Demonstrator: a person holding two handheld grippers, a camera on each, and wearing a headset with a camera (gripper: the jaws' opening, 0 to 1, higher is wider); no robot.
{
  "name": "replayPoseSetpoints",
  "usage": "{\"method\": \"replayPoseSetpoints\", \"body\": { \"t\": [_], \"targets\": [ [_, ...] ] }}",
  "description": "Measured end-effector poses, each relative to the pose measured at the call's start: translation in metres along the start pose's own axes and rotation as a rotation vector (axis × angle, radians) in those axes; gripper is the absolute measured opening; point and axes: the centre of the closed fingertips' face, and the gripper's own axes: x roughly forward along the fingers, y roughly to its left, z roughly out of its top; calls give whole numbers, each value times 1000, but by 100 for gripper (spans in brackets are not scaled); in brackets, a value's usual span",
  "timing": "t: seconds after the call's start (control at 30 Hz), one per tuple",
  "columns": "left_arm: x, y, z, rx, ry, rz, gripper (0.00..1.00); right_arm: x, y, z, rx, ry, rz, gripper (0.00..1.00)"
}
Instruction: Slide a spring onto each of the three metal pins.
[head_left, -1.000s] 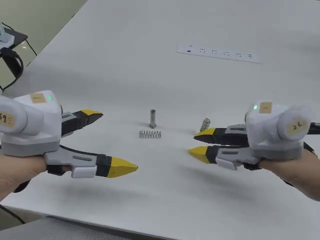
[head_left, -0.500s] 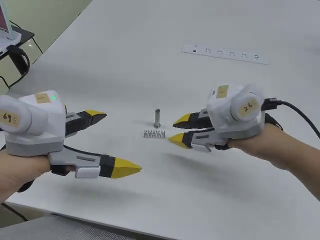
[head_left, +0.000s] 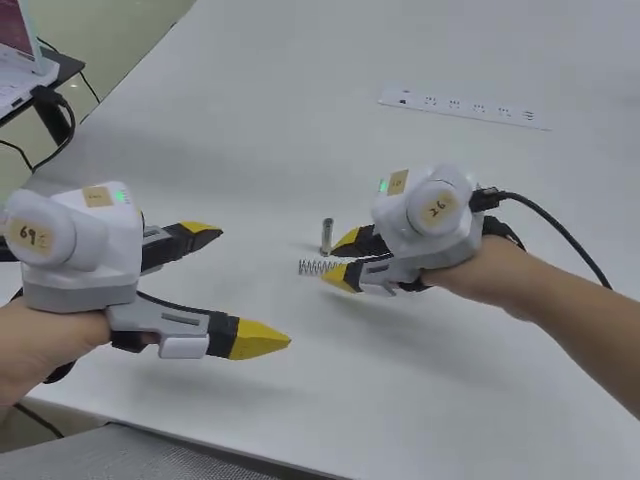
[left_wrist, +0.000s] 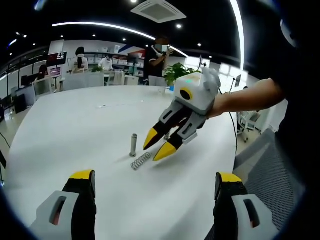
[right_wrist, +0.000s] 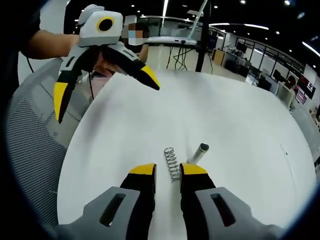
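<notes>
Head view: we see left gripper (head_left: 250, 288) jaws spread wide; right gripper (head_left: 334, 262) tips at the spring (head_left: 312, 266)
Left gripper view: spring (left_wrist: 141, 160) flat on table (left_wrist: 75, 125), just beside upright pin (left_wrist: 133, 145)
Right gripper view: we see jaws narrowly apart, spring's (right_wrist: 170, 156) near end between the tips

both hand-held grippers have white-and-grey housings and black jaws tipped yellow. the left hand-held gripper (head_left: 238, 288) bears a round label (head_left: 27, 237) handwritten "69", a tan sticker (head_left: 97, 196) and a green light (head_left: 122, 196); a black cable (head_left: 545, 225) runs from the right hand-held gripper (head_left: 340, 259).
</notes>
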Motion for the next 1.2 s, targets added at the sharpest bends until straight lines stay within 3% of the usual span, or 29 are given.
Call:
{"method": "replayPoseSetpoints", "body": {
  "t": [0.3,0.43,0.63,0.87,1.2],
  "targets": [
    [-2,0,-3,-4,6,1,97,13,-3,-16,68,49,0,15],
    [-2,1,-4,-4,10,2,96,14,-3,-21,54,62,0,9],
    [-2,1,-5,-2,14,-2,96,12,-2,-18,35,45,10,8],
    [5,-4,0,7,14,-15,95,-4,2,-11,20,26,14,8],
    [18,-16,11,33,12,-50,95,-36,7,-16,3,26,4,8]
  ]
}}
